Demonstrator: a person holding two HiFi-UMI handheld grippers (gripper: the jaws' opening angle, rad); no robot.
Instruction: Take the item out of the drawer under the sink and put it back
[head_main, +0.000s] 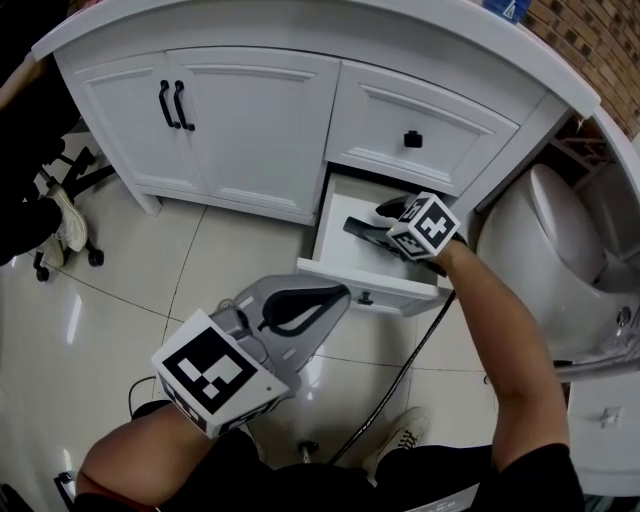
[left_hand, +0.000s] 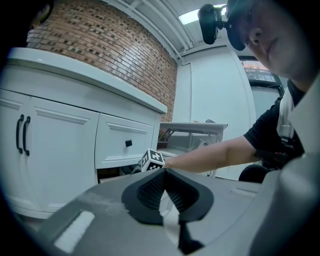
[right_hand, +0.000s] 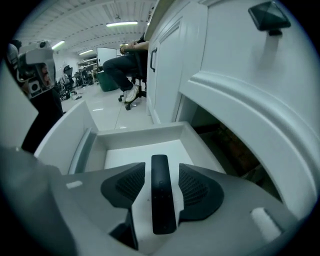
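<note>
right gripper (right_hand: 161, 168) is lowered into the open drawer (right_hand: 140, 136) below the vanity cabinet (head_main: 250, 110), pointing steeply down. its jaws stand apart. a black remote control (right_hand: 160, 197) lies flat on the white drawer floor between them, lengthwise along the jaw line, with a strip of floor visible on either side, so the pads are not pressing on it. in the head view the same gripper (head_main: 368, 220) sits over the drawer's inside, marker cube (head_main: 425, 225) uppermost; the remote cannot be made out there. the drawer front (head_main: 370, 285) is pulled out toward the person. left gripper (head_main: 335, 297) is held well back from the drawer over the tiled floor (head_main: 150, 290), roughly level, aimed toward the cabinet. left gripper view: jaws together, tips meeting (left_hand: 164, 172), nothing between them. the upper drawer with a black knob (head_main: 412, 139) is closed.
</note>
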